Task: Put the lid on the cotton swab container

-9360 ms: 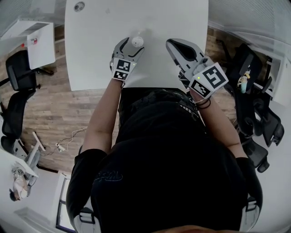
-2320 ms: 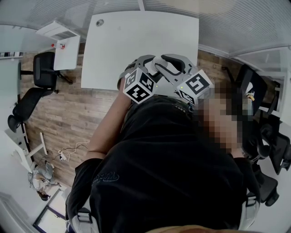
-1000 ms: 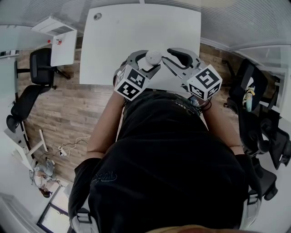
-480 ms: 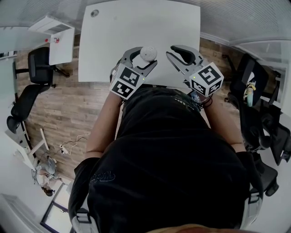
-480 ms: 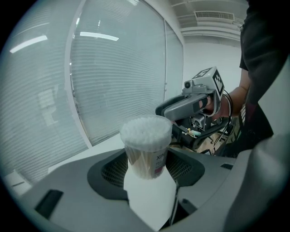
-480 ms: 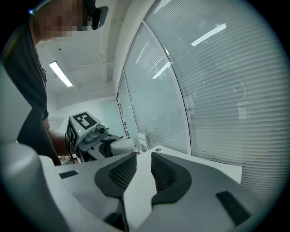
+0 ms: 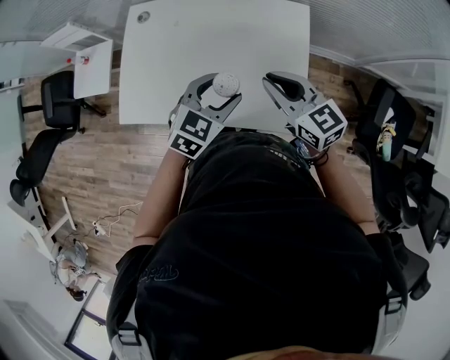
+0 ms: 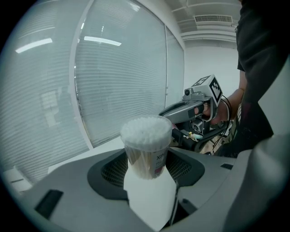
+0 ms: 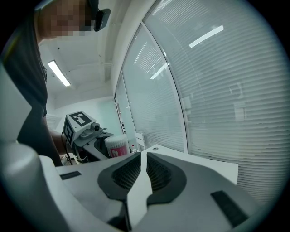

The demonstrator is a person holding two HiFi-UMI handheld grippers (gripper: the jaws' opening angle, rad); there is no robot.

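- The left gripper (image 7: pixel 219 98) has its jaws spread wide around the cotton swab container (image 8: pixel 146 149). They clamp it on the lower part of the body and hold it upright, up off the white surface (image 7: pixel 211 42) near its close edge.
- From the left gripper view, the top of the container is a dome of white swab tips with a smooth clear rim around it. Honestly it could be a see-through lid already sitting there, or just the bare rim of the tub. I can't call it either way.
- The right gripper (image 9: pixel 142 158) is off to the side, clearly apart from the container. Its jaws have just been closing and are now pinched down to a sliver, with nothing between them.
- I can't find a separate lid anywhere, neither in the jaws nor on the surface. There's a small round thing (image 7: pixel 143 16) at the far corner, but it's too small to say what it is.
- My read is that this is either right after capping or an empty-handed pause before it.
- If the lid is on, the next move just needs a press on top to seat it, then setting the container down.
- If it isn't, the right jaws have to open back up, find the lid and bring it down flat over the swabs while the left keeps the tub steady.
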